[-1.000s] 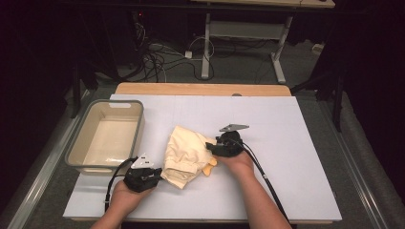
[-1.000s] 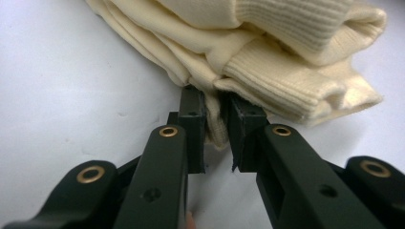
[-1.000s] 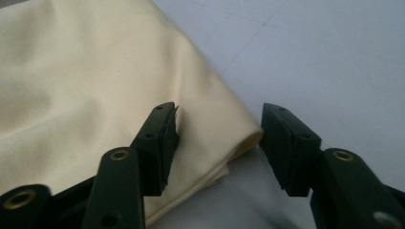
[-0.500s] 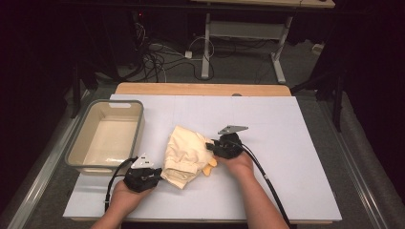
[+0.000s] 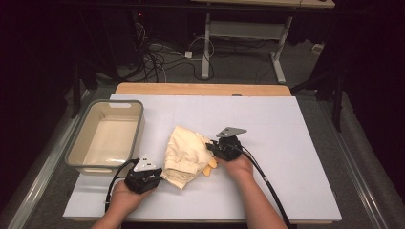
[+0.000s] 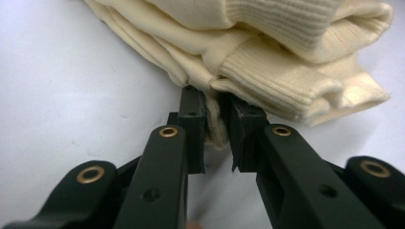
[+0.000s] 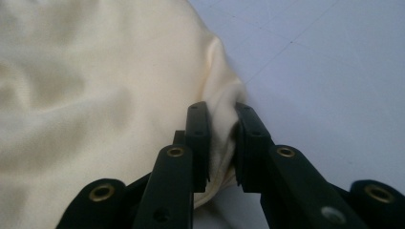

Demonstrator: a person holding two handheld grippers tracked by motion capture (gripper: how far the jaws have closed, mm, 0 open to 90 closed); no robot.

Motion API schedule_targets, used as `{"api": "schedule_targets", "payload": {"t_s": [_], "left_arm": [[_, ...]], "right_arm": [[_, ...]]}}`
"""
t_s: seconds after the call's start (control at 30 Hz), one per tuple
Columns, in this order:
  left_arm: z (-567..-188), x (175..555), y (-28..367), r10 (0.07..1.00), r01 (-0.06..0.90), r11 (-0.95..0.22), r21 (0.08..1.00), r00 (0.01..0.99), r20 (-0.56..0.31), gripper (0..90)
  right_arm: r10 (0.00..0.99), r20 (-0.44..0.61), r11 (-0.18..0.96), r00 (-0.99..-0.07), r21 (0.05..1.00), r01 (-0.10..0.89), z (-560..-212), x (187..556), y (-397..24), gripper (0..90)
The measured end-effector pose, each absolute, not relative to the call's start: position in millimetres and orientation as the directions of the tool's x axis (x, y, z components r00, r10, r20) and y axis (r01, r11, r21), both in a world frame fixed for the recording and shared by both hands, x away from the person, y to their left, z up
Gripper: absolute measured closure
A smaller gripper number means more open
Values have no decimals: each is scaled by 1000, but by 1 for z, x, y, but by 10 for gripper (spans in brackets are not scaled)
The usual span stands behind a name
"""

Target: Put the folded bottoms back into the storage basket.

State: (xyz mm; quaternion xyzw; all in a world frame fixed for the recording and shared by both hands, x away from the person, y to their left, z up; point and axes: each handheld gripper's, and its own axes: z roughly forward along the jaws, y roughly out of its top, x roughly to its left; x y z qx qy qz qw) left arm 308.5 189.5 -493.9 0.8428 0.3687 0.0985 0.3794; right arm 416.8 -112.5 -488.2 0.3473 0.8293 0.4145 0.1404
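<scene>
Now, left gripper point(image 6: 213, 119): clamped on folded cream knit garment point(image 5: 186, 155).
Right gripper point(image 7: 221, 138): just closed, pinching garment's edge.
Writing: none readable.

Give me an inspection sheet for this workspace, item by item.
Surface: white table, bare around the work.
Job's things: cream garment, folded and bunched, flat on the table.
Clutter: bin at left, nothing in it.
Grippers: left gripper shut on the garment's near edge; right gripper has just been closing, a fold pinched between its jaws.
Cables: one trails from each gripper; more on the floor.
Surroundings: dark, desk legs behind.
</scene>
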Motion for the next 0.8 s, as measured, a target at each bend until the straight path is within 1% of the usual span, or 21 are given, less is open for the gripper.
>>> {"api": "schedule_targets", "payload": {"t_s": [0.1, 0.17, 0.23, 0.53, 0.8], "left_arm": [[-493, 309, 189, 702, 563, -436, 702, 701, -126, 763], [-489, 312, 188, 714, 598, -431, 676, 684, -150, 763], [-486, 314, 185, 720, 618, -443, 650, 677, -153, 763], [-475, 326, 176, 707, 643, -529, 554, 695, -131, 764], [-471, 333, 172, 700, 659, -564, 499, 701, -136, 764]], "right_arm": [[692, 59, 411, -720, 787, 460, -488, 417, -113, 799], [692, 60, 411, -720, 787, 460, -488, 417, -113, 799], [692, 62, 408, -719, 788, 461, -488, 417, -113, 798], [694, 56, 410, -718, 789, 458, -488, 417, -113, 798], [696, 49, 411, -716, 791, 453, -488, 416, -113, 797]]}}
